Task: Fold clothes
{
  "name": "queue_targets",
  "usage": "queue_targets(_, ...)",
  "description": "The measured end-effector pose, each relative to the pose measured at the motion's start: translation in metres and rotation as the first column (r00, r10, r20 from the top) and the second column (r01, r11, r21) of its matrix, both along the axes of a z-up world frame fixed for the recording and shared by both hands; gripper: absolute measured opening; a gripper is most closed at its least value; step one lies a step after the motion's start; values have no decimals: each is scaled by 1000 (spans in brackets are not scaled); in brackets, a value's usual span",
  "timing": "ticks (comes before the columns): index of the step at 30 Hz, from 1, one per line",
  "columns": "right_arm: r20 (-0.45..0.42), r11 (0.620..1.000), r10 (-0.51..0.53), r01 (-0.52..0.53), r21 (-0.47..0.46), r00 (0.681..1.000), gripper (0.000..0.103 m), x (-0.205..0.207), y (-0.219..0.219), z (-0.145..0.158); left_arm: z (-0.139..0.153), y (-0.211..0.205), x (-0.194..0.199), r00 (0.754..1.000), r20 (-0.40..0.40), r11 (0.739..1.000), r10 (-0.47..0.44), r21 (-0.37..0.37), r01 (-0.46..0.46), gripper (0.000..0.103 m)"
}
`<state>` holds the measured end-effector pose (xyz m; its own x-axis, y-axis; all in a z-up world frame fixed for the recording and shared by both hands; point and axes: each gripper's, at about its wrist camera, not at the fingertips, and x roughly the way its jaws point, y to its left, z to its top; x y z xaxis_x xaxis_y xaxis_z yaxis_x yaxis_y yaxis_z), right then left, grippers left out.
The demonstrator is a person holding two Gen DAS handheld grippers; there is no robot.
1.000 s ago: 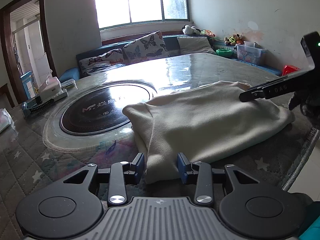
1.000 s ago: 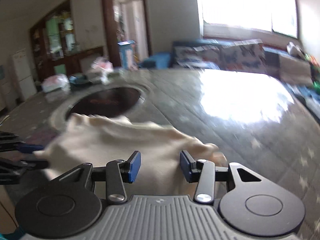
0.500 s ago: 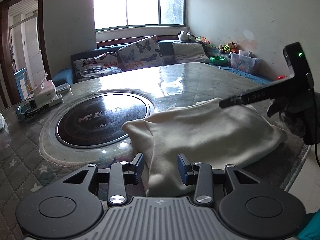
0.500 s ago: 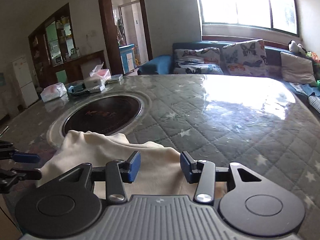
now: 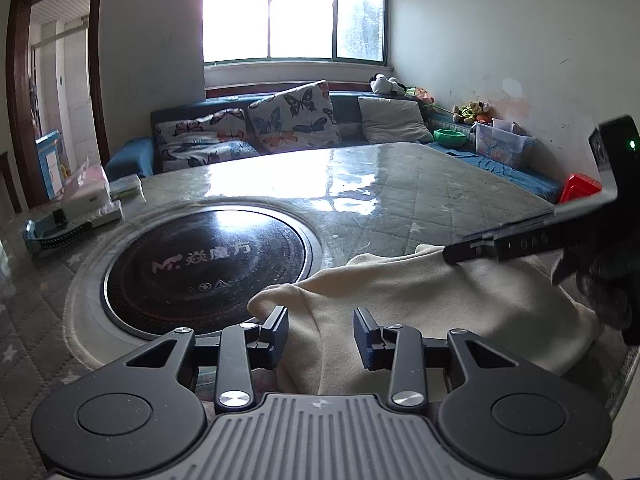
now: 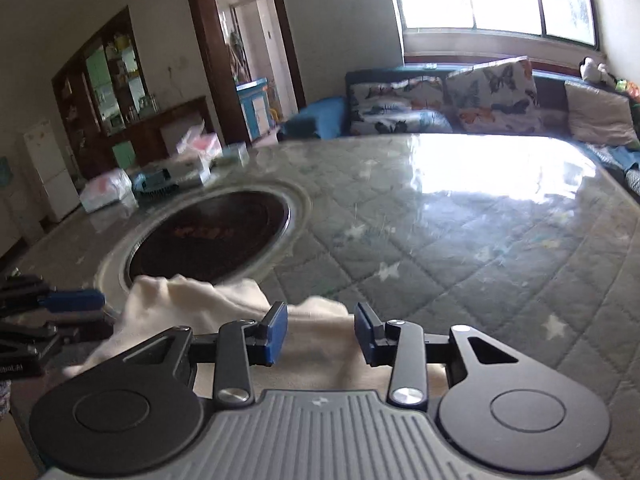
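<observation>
Left gripper [image 5: 320,334]: jaws apart, nothing clamped, cream garment [image 5: 432,312] lying betw. & under them. Right gripper [image 6: 321,332]: jaws also apart, empty, over the garment's other side. Garment sits bunched in a rough compact bundle at the near edge of the quilted table [image 5: 420,200], just beside the round black hotplate [image 5: 204,264]. Judging by that, some folds are prob. done; edges look lumpy, so squaring up/final fold likely left.

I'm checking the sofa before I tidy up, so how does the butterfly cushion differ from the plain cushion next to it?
The butterfly cushion is white with a colourful butterfly print; the plain cushion is a solid beige with no pattern. The butterfly cushion looks larger and stands taller, while the plain cushion sits lower and to its right. Both lean upright against the back of the blue sofa under the window.
</observation>
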<state>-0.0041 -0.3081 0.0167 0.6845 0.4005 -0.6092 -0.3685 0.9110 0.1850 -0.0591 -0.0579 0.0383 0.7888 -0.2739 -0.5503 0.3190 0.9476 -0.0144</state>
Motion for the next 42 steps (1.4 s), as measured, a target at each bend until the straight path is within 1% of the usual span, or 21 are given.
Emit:
queue_targets(1, -13, 1000, -3, 3, -7, 1000, 36, 1, 0, -4, -2, 0, 4, 1000, -10, 1000, 5, -4, -5, 38)
queue_targets(5, 13, 1000, -3, 3, -18, 1000, 36, -8, 0, 2, -10, 9, 15, 998, -53, 998, 37, -52, -39, 37)
queue_targets(9, 60, 998, 57, -55, -41, 997, 36, -21, 7, 14, -16, 14, 16, 996, -61, 996, 61, -55, -64, 37)
queue_targets(11, 60, 995, 81, -78, -58, 995, 36, -23, 11, 12, -17, 17, 16, 995, -70, 995, 71, -71, -76, 38)
queue_targets(13, 42, 995, 75, -72, -71, 996, 36, -21, 12, 7, -12, 20, 16, 994, -63, 992, 89, -86, -94, 37)
queue_targets(16, 29, 998, 49, -48, -45, 998, 36, -19, 9, 4, -7, 24, 21, 991, -56, 986, 126, -107, -131, 36)
queue_targets(19, 47, 999, 39, -38, -23, 998, 36, -17, 9, 9, -7, 25, 29, 985, -59, 981, 165, -93, -170, 36)
queue_targets(21, 49, 999, 40, -39, -13, 998, 36, -13, 9, 9, -12, 25, 35, 980, -68, 979, 186, -74, -191, 34)
queue_targets(24, 26, 999, 29, -29, -23, 999, 36, -5, 11, 2, -19, 26, 40, 975, -73, 976, 208, -53, -212, 34)
queue_targets(27, 18, 999, 26, -26, -41, 999, 36, -5, 12, -1, -13, 35, 37, 973, -76, 971, 219, -76, -225, 34)
queue_targets(29, 45, 997, 46, -43, -67, 998, 36, -11, 14, 6, -8, 42, 34, 970, -80, 967, 231, -96, -238, 34)
queue_targets(31, 79, 992, 87, -79, -99, 993, 36, -21, 22, 15, -3, 49, 32, 967, -83, 961, 242, -115, -250, 34)
queue_targets(34, 111, 974, 189, -172, -145, 976, 37, -37, 43, 25, 4, 60, 27, 962, -90, 952, 258, -144, -269, 35)
queue_targets(36, 119, 951, 279, -256, -175, 953, 37, -49, 61, 28, 6, 65, 23, 959, -102, 949, 265, -151, -278, 37)
queue_targets(40, 128, 876, 454, -415, -245, 882, 42, -76, 100, 28, 8, 71, 13, 956, -117, 946, 270, -154, -286, 44)
queue_targets(42, 121, 832, 527, -481, -276, 842, 42, -88, 119, 25, 8, 74, 8, 954, -133, 942, 269, -169, -290, 45)
